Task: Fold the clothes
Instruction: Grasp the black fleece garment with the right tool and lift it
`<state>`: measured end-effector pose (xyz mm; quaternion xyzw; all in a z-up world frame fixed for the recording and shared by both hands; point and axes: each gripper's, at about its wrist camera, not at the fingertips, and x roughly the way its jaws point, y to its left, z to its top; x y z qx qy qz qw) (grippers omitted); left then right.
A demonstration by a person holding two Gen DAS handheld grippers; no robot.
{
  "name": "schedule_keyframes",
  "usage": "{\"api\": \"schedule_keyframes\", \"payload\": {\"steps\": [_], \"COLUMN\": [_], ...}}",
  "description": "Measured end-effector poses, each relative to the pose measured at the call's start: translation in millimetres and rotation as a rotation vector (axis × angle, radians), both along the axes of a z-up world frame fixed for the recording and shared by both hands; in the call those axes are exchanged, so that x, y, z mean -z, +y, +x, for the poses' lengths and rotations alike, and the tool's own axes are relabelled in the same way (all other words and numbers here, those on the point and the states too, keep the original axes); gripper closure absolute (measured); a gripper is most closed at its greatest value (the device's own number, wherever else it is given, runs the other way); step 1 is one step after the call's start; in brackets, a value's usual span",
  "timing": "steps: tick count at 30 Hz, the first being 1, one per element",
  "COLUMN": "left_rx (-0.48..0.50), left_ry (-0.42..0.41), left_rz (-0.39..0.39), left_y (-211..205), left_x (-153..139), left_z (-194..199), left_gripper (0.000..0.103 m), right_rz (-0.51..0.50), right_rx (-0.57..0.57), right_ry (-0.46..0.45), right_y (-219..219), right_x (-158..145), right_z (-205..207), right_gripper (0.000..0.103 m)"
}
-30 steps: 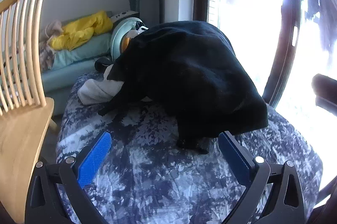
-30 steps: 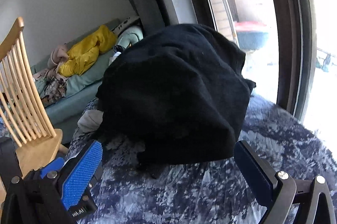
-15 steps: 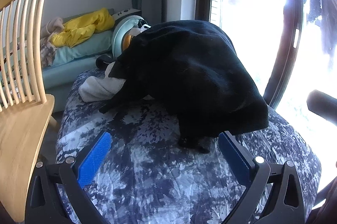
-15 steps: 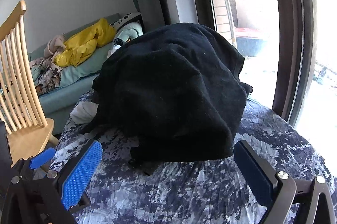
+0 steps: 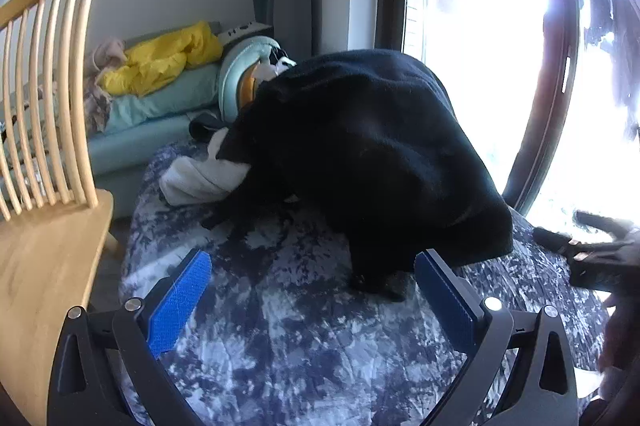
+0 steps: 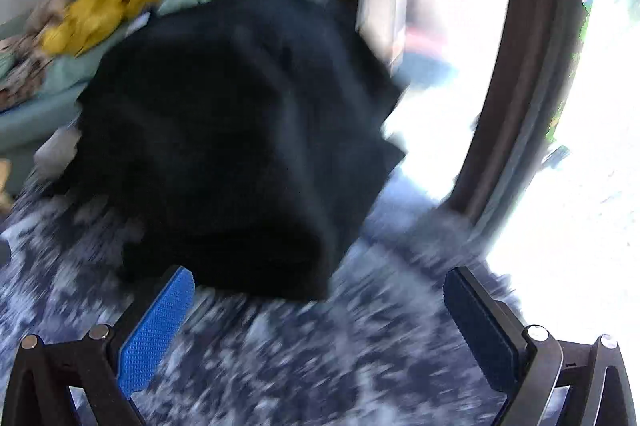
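While black garment [image 5: 372, 153] sat heaped on blue-white mottled bedspread [image 5: 288, 338], left gripper [image 5: 316, 290] and right gripper [image 6: 320, 300] hovered just before it, jaws wide apart, empty; right view blurred.

Both grippers spread wide, empty.
The left gripper [image 5: 312, 290] and right gripper [image 6: 320, 306] hold blue-padded fingers [image 5: 178, 302] far apart.

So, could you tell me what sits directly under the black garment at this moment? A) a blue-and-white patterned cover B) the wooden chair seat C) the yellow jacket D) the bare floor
A: the black garment is heaped on the blue-and-white patterned cover, while the wooden chair stands apart at the left and the yellow jacket lies further back.
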<state>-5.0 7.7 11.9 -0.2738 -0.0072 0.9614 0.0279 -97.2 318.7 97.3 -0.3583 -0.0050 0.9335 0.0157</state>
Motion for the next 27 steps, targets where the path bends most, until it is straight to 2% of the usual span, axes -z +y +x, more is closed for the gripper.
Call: {"api": "schedule_keyframes", "payload": {"steps": [3,6,11,14,16,17,18,20,21,23,27], "left_rx": [-0.002,0.003,0.013,0.019,0.021,0.02,0.02,0.019,0.018,0.016,0.027], "left_ry": [0.02,0.028,0.027,0.022,0.018,0.021,0.024,0.034,0.04,0.048,0.054], "left_rz": [-0.026,-0.055,-0.084,-0.088,-0.09,-0.091,-0.091,-0.09,-0.091,-0.099,-0.098], "left_y": [0.4,1.7,5.5,7.1,8.4,8.3,8.2,7.6,7.3,6.8,5.7], "left_x": [-2.7,-2.9,-0.6,0.0,1.2,0.7,0.2,-1.2,-2.1,-2.7,-4.2], "left_z": [1.7,3.0,2.5,1.9,1.6,2.2,2.8,4.7,5.7,7.2,9.3], "left_gripper": [0.0,0.0,0.0,0.0,0.0,0.0,0.0,0.0,0.0,0.0,0.0], "right_rz": [-0.065,-0.054,0.023,0.001,-0.031,-0.05,-0.071,-0.094,-0.101,-0.103,-0.138], "right_rx": [-0.039,-0.049,-0.035,-0.029,-0.035,-0.04,-0.047,-0.063,-0.072,-0.09,-0.12], "right_ry": [-0.073,-0.101,-0.115,-0.133,-0.154,-0.17,-0.199,-0.231,-0.239,-0.232,-0.17], "right_y": [4.6,4.2,2.5,4.4,4.9,4.8,4.4,1.7,-0.2,-4.8,-9.7], "right_x": [17.3,24.7,34.6,36.9,38.5,39.5,41.0,41.7,41.4,35.6,9.5], "right_z": [-18.4,-38.6,-69.2,-80.7,-86.4,-88.5,-89.9,-86.7,-83.5,-72.6,-38.5], "right_gripper": [0.001,0.001,0.001,0.001,0.012,0.032,0.057,0.08,0.088,0.094,0.096]}}
